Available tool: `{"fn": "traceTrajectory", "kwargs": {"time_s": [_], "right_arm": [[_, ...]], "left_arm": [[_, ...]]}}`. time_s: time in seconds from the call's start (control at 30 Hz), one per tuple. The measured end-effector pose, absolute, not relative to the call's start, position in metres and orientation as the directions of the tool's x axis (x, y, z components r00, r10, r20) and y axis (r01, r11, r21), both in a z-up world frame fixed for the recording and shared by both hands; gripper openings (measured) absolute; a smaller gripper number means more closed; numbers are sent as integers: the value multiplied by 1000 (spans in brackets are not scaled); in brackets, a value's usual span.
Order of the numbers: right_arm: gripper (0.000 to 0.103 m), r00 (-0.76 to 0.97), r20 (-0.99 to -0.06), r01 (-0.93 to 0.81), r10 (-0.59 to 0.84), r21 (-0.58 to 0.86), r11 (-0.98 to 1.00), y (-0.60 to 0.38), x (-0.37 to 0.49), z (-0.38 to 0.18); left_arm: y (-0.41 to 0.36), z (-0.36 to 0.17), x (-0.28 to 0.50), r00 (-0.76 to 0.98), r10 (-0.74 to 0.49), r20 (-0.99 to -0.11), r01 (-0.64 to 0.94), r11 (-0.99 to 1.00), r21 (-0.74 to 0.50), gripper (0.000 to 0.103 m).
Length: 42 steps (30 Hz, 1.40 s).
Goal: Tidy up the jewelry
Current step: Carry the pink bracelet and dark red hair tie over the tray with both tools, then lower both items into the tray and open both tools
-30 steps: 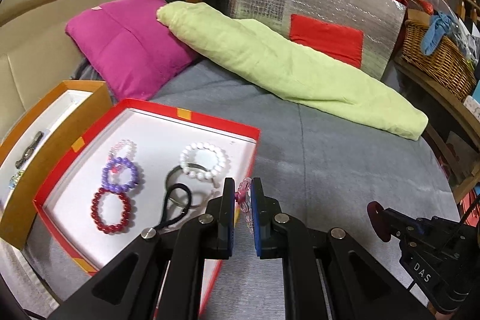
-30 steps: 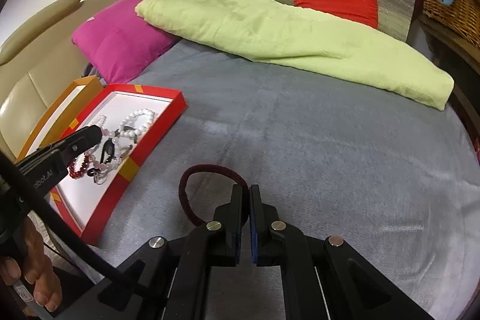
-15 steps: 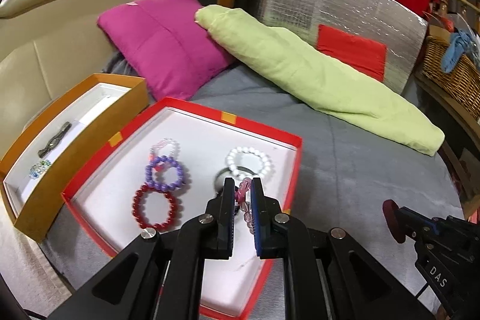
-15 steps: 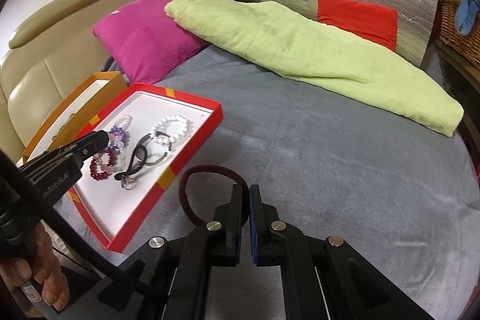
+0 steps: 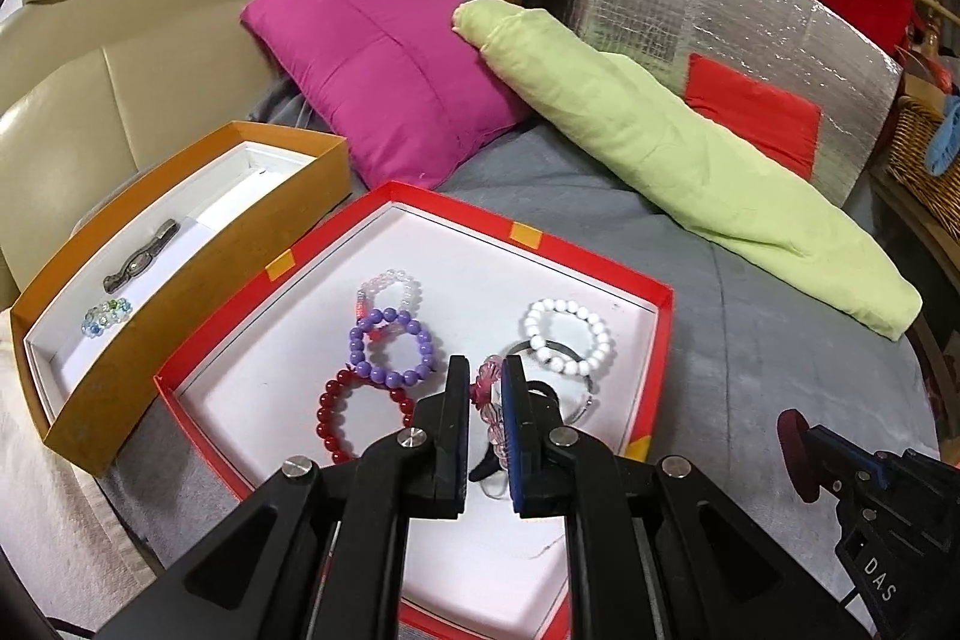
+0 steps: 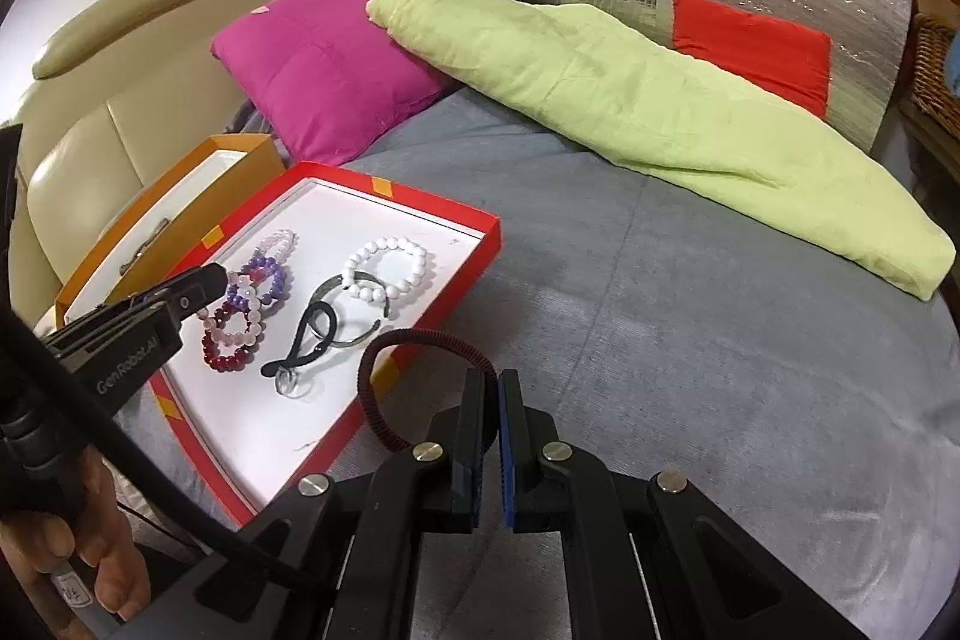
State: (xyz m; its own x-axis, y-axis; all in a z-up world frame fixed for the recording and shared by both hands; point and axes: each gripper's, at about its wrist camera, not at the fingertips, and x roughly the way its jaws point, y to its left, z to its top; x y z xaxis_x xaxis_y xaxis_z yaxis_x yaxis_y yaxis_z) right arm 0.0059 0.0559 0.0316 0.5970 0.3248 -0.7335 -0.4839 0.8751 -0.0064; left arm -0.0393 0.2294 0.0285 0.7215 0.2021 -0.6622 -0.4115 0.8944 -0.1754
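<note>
My left gripper (image 5: 483, 370) is shut on a pink bead bracelet (image 5: 489, 400) and hangs over the white floor of the red tray (image 5: 522, 232). In the right wrist view that bracelet (image 6: 249, 307) dangles from the left gripper (image 6: 210, 280). Lying in the tray are a white bead bracelet (image 5: 567, 334), a purple one (image 5: 390, 349), a dark red one (image 5: 354, 418), a metal bangle and a black hair tie (image 6: 312, 334). My right gripper (image 6: 491, 382) is shut on a dark red cord ring (image 6: 372, 394), above the grey cover beside the tray's near right rim.
An orange box (image 5: 198, 274) left of the tray holds a dark metal clip (image 5: 141, 265) and a glass bead piece (image 5: 107, 316). Behind them lie a magenta pillow (image 5: 384, 76), a green rolled blanket (image 5: 690, 154) and a foil panel. A beige sofa stands at the left.
Both grippers have moved left. The left one, with the pink bracelet, went from the tray's right rim to over its floor. The right one carried the cord ring up to the tray.
</note>
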Motion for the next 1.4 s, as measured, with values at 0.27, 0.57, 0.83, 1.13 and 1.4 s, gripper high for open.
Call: {"fn": "traceTrajectory", "kwargs": {"time_s": [0.27, 0.57, 0.83, 1.13, 1.4], "right_arm": [[4, 591, -737, -499, 329, -13, 867, 67, 7, 31], [4, 592, -736, -507, 330, -22, 861, 76, 7, 34], [4, 593, -732, -515, 336, -24, 857, 86, 11, 39], [4, 579, -725, -540, 373, 1, 842, 102, 17, 42], [4, 543, -727, -579, 420, 39, 815, 139, 34, 33]], "left_arm": [[236, 28, -40, 717, 209, -665, -425, 887, -179, 10], [242, 27, -39, 706, 220, -673, -441, 880, -175, 10], [249, 23, -38, 688, 232, -688, -460, 872, -166, 10], [291, 23, -36, 683, 225, -694, -488, 848, -206, 10], [305, 9, -26, 643, 228, -731, -518, 832, -196, 10]]}}
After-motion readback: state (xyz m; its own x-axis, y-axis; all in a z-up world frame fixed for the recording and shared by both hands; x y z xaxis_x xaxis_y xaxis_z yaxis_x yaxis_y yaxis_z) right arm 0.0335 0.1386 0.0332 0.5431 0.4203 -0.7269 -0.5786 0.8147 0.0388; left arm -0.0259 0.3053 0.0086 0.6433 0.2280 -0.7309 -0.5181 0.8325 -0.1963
